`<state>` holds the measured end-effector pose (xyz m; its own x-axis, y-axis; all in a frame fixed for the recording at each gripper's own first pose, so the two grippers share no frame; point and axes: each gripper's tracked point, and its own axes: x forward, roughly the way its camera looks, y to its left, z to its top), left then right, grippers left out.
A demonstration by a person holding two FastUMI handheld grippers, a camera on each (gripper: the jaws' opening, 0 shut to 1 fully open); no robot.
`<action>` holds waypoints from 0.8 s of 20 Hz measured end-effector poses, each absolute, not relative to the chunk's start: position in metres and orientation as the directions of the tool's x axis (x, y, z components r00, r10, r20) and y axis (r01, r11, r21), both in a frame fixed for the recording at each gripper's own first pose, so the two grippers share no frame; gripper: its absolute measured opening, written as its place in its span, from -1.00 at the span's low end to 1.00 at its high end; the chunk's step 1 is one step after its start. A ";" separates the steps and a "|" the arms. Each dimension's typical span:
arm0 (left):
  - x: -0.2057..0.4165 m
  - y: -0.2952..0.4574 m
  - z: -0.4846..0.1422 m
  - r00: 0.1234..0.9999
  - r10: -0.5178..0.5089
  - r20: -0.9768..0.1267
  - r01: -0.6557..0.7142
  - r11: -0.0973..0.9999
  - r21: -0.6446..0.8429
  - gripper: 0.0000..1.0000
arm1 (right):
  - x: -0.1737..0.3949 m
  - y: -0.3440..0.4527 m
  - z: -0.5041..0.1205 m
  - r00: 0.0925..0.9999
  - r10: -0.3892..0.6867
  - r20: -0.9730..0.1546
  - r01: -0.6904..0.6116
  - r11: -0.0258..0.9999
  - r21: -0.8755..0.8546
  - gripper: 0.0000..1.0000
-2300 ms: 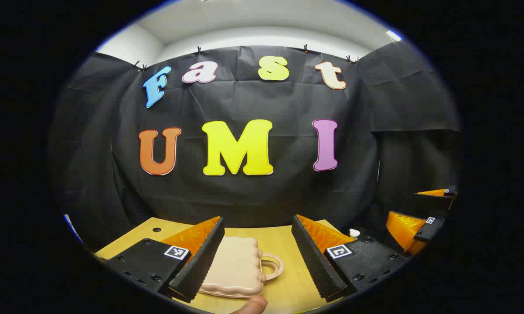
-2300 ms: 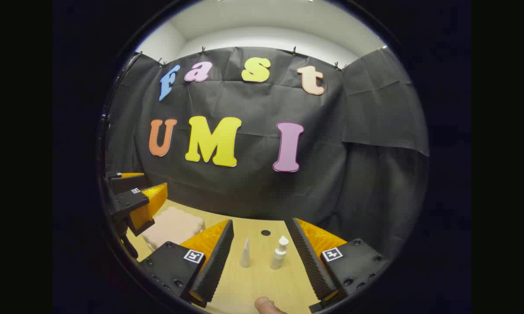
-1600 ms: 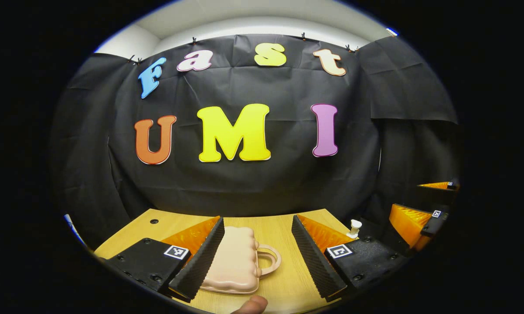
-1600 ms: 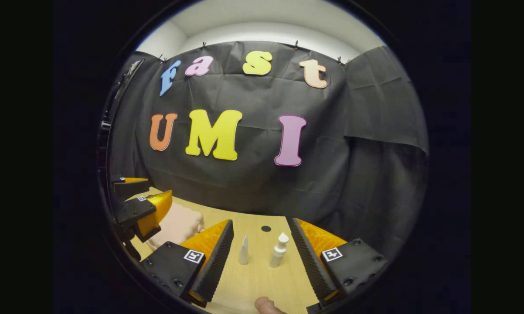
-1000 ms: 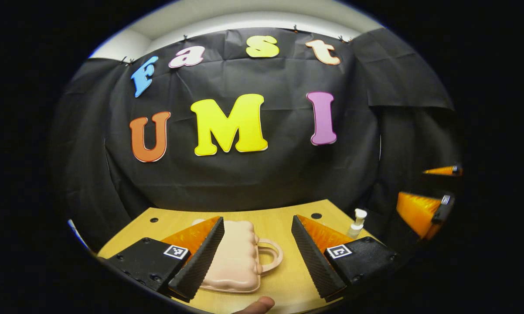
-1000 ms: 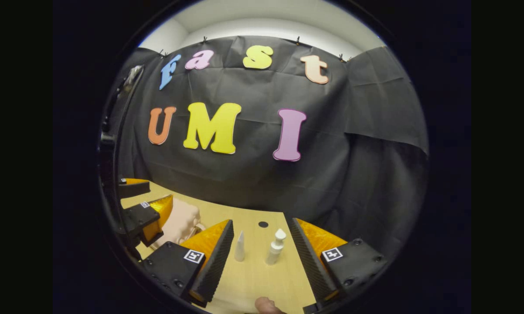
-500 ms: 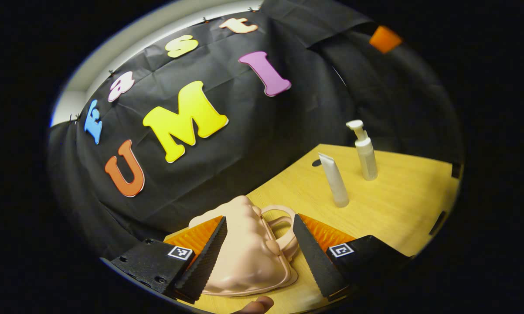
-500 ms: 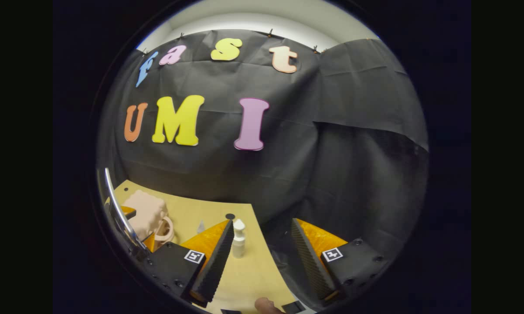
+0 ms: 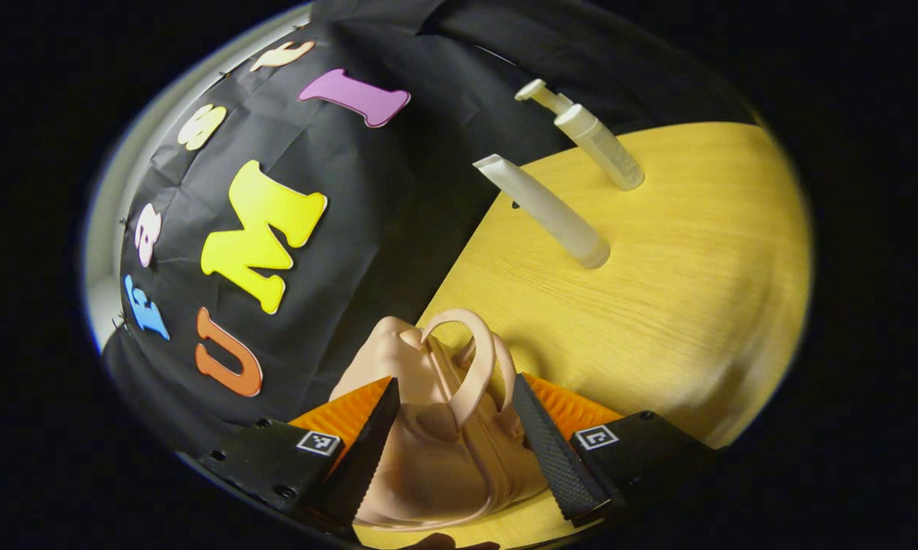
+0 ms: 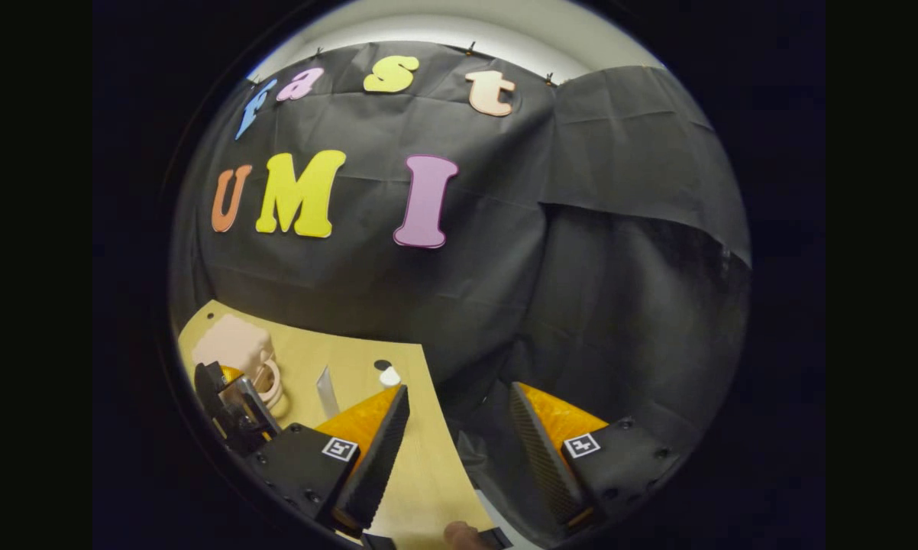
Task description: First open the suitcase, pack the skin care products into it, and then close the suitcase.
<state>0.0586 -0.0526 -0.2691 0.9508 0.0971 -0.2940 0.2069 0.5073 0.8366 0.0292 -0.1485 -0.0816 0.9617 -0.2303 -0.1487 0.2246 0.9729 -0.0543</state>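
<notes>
A small peach suitcase (image 9: 428, 451) lies closed on the wooden table (image 9: 657, 305), its twin handles (image 9: 470, 359) pointing up between my fingers. My left gripper (image 9: 455, 451) is rolled onto its side and open, one finger on each side of the suitcase's handle edge. A white tube (image 9: 543, 210) and a white pump bottle (image 9: 593, 141) stand farther along the table. My right gripper (image 10: 459, 451) is open with nothing between its fingers, over the table's right edge. In the right gripper view the suitcase (image 10: 230, 344), the left gripper (image 10: 234, 397), the tube (image 10: 326, 391) and the bottle's top (image 10: 389, 376) sit at left.
The black cloth wall hangs close behind the table (image 10: 421, 473). A small round hole (image 10: 382, 365) marks the tabletop near the bottle. The table's right edge drops off beneath my right gripper. A fingertip (image 10: 467, 535) shows at the bottom.
My left gripper rolled onto its side and moved in until the suitcase's handle edge lies between its fingers. My right gripper swung right, away from the tube and bottle, toward the table's edge.
</notes>
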 end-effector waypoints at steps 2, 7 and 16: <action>0.063 -0.050 -0.277 0.941 0.135 -0.310 0.217 0.461 0.861 0.80 | 0.034 -0.151 -0.084 0.964 -0.217 -0.155 0.211 0.976 -0.057 0.58; 0.078 -0.046 -0.283 0.926 0.194 -0.322 0.245 0.338 0.909 0.25 | 0.048 -0.160 -0.090 0.970 -0.178 -0.168 0.170 0.984 -0.058 0.58; 0.082 -0.047 -0.278 0.921 0.254 -0.297 0.249 0.205 0.947 -0.78 | 0.073 -0.171 -0.107 0.982 -0.043 -0.182 0.041 0.999 -0.015 0.58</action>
